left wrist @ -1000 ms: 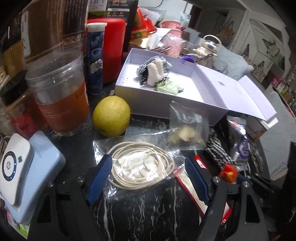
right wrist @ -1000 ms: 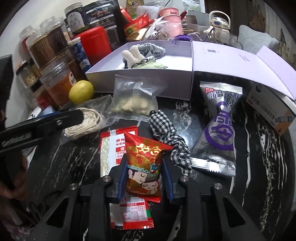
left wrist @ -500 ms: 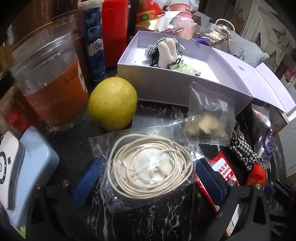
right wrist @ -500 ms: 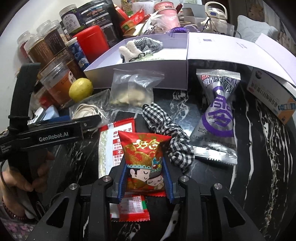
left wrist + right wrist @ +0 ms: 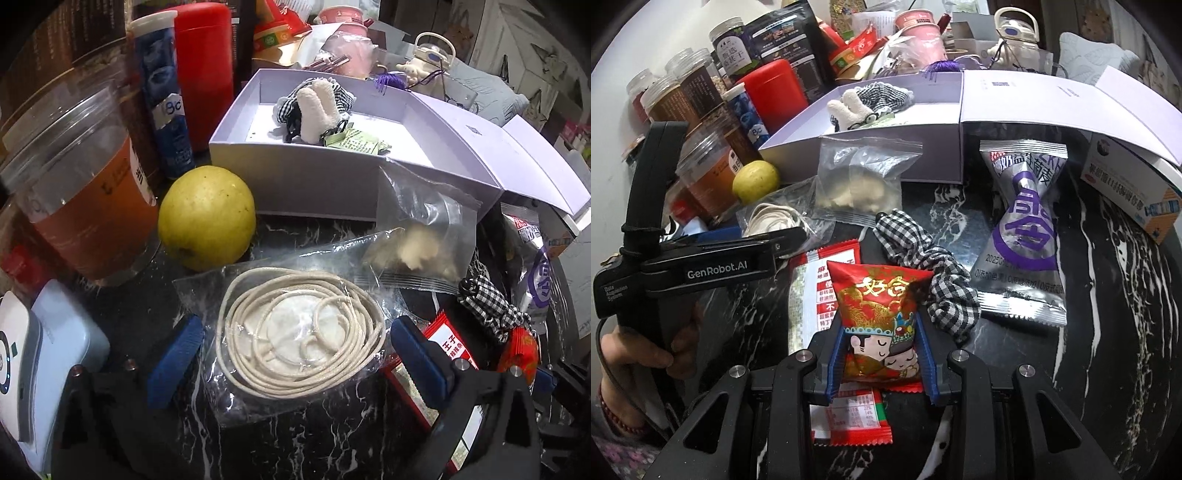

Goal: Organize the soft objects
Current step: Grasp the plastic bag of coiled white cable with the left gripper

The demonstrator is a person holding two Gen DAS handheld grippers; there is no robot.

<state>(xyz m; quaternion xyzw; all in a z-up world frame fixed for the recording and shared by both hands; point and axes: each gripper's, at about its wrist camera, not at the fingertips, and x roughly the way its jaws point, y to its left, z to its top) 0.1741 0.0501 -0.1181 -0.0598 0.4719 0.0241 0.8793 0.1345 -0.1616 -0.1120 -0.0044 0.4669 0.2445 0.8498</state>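
A clear bag holding a coil of pale cord (image 5: 299, 332) lies on the black marble top. My left gripper (image 5: 295, 352) stands open wide around it, one blue pad on each side, neither pressing. My right gripper (image 5: 882, 363) is shut on a red snack packet (image 5: 879, 314), held upright above a flat red-and-white packet (image 5: 812, 291). A checked scrunchie (image 5: 923, 266) lies just right of the red packet. The open lavender box (image 5: 295, 177) behind holds a white plush with checked cloth (image 5: 317, 107) and a green packet (image 5: 358, 140).
A yellow fruit (image 5: 207, 218), an orange-filled jar (image 5: 85, 192), a blue tube (image 5: 162, 103) and a red canister (image 5: 203, 66) crowd the left. A zip bag of pale pieces (image 5: 860, 181), a silver-purple packet (image 5: 1027, 229) and a carton (image 5: 1134, 195) lie right. A hand (image 5: 635, 354) holds the left gripper's handle.
The left gripper's jaws have spread wide and it has come down and closer around the cord bag. The right gripper has kept its hold on the red packet, nearly still.
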